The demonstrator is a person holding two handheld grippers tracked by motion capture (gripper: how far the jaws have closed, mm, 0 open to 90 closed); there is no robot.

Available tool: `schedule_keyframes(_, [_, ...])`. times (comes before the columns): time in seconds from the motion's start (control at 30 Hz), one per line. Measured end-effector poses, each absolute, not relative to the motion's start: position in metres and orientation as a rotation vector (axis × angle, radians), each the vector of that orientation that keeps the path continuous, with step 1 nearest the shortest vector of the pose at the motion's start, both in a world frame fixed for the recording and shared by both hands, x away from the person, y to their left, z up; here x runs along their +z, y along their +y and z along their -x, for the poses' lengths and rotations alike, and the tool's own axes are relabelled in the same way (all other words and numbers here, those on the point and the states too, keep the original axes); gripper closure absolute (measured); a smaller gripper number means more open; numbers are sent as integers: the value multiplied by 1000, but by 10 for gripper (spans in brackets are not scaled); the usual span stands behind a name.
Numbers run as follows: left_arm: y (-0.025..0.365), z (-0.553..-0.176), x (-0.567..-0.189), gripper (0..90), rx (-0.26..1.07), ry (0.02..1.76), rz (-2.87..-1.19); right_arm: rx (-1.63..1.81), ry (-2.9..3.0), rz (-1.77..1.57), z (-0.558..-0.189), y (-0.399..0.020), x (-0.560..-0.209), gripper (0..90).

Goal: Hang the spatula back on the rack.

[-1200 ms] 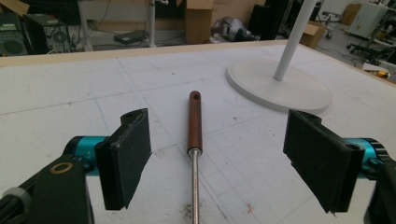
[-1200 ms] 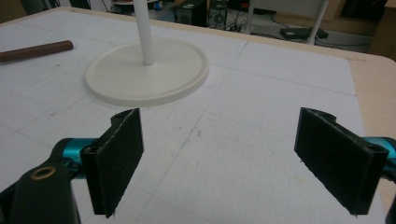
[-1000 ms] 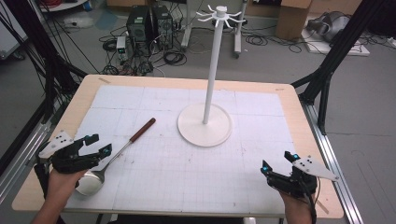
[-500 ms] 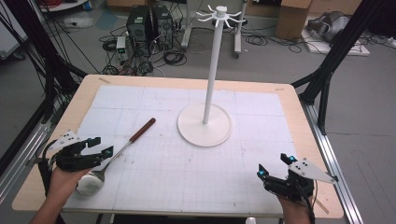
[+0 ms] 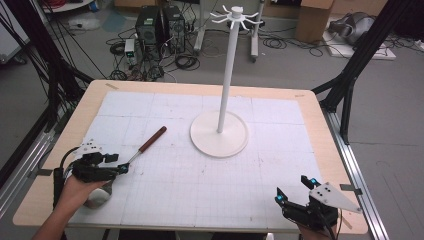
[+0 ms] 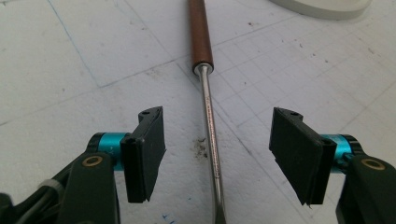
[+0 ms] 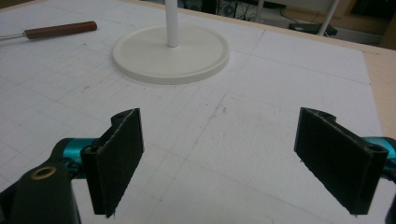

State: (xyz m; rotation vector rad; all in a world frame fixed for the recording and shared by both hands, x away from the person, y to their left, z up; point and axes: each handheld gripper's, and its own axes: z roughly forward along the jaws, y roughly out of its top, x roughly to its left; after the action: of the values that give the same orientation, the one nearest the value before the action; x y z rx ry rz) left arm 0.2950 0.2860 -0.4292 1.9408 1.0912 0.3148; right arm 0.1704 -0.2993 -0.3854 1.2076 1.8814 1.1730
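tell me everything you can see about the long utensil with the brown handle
The utensil is a ladle-like piece: a brown, wood-look handle, a thin shiny metal shaft, and a rounded metal end near the person's left hand. It lies flat and diagonal on the white gridded mat. The open left tool straddles the shaft without touching it.
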Motion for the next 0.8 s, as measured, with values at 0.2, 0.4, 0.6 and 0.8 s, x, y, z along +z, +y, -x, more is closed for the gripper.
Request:
schedule_keyframes(0.2, [281, -299, -433, 507, 298, 1098, -2000, 1158, 1900, -1205, -175, -298, -388, 147])
schedule_keyframes(0.4, [276, -301, -431, 549, 313, 1127, -2054, 1152, 1904, -1213, -179, -298, -390, 148])
schedule_keyframes(0.6, [271, -303, -422, 563, 321, 1136, -2111, 1147, 1911, -1207, -178, -297, -389, 148])
schedule_keyframes(0.8, [266, -308, -425, 563, 344, 1141, -2191, 1149, 1908, -1215, -176, -297, -389, 149])
